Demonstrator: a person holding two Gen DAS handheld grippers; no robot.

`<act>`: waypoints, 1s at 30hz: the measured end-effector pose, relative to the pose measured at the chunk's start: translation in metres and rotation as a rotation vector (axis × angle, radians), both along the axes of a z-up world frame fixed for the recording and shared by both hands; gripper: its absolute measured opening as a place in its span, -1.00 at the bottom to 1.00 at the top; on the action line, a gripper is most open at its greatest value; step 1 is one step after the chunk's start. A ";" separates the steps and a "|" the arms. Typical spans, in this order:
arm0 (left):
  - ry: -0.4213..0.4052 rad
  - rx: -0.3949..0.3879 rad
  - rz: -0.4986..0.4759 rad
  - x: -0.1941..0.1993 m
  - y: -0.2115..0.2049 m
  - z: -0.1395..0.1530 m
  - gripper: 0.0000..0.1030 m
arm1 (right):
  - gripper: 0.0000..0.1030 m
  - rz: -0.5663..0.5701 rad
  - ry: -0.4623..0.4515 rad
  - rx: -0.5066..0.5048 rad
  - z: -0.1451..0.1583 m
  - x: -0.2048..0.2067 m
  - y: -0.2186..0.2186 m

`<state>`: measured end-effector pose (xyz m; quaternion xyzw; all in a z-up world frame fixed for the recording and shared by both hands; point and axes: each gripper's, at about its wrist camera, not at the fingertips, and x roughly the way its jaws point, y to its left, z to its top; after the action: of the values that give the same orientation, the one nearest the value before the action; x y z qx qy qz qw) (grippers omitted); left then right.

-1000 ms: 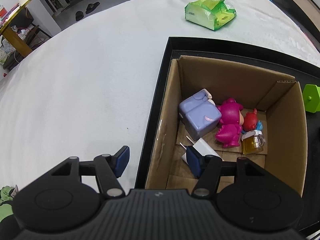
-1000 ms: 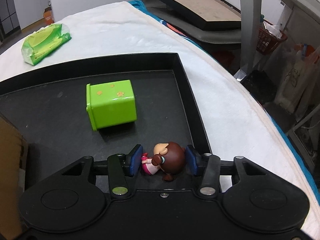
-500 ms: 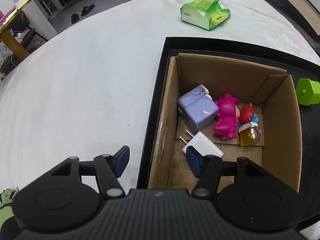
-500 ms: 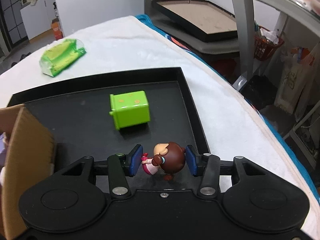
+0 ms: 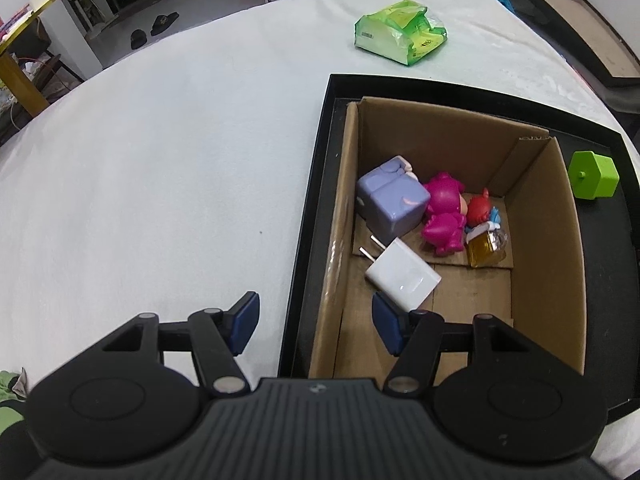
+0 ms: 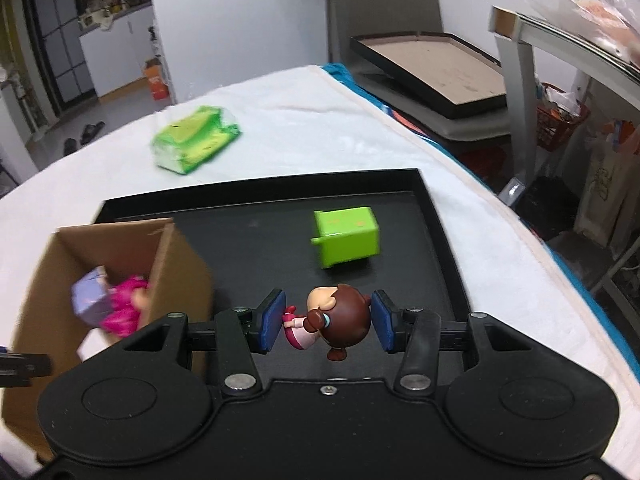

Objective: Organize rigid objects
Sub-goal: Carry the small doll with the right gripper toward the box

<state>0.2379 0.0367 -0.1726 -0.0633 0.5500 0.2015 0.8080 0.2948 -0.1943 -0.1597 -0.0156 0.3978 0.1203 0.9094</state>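
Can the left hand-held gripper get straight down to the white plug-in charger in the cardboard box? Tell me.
Probably yes. The left hand-held gripper is open and empty, the white plug-in charger lies uncovered, and the cardboard box is open-topped; its near wall sits under the jaws.

Even, bright indoor light; sharp left view, smeared right view.
Strong fisheye bending curves the white tablecloth [image 5: 160,168] and black tray [image 6: 436,216] rim at the edges. The left wrist view is crisp, with glare on the white charger [image 5: 402,274]. The right wrist view shows motion blur on the cardboard box [image 6: 176,264] and green packet [image 6: 196,144].
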 end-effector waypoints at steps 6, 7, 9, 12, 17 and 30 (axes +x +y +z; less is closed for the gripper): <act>-0.017 -0.023 -0.012 -0.011 0.003 0.000 0.11 | -0.11 0.067 -0.012 0.031 0.011 -0.022 0.023; -0.019 -0.026 -0.014 -0.012 0.004 0.000 0.10 | -0.11 0.077 -0.015 0.035 0.013 -0.025 0.026; -0.025 -0.037 -0.018 -0.014 0.005 0.000 0.04 | -0.11 0.103 -0.023 0.044 0.018 -0.031 0.033; -0.026 -0.050 -0.020 -0.018 0.006 -0.001 -0.10 | -0.11 0.125 -0.034 0.061 0.025 -0.035 0.040; -0.029 -0.080 -0.017 -0.021 0.011 -0.003 -0.39 | -0.11 0.158 -0.036 0.089 0.031 -0.037 0.048; -0.046 -0.148 -0.028 -0.026 0.013 -0.004 -0.82 | -0.11 0.256 -0.015 0.126 0.036 -0.037 0.069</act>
<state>0.2121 0.0492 -0.1771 -0.1197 0.5456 0.1476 0.8162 0.2582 -0.1256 -0.1239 -0.0101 0.3774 0.2599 0.8888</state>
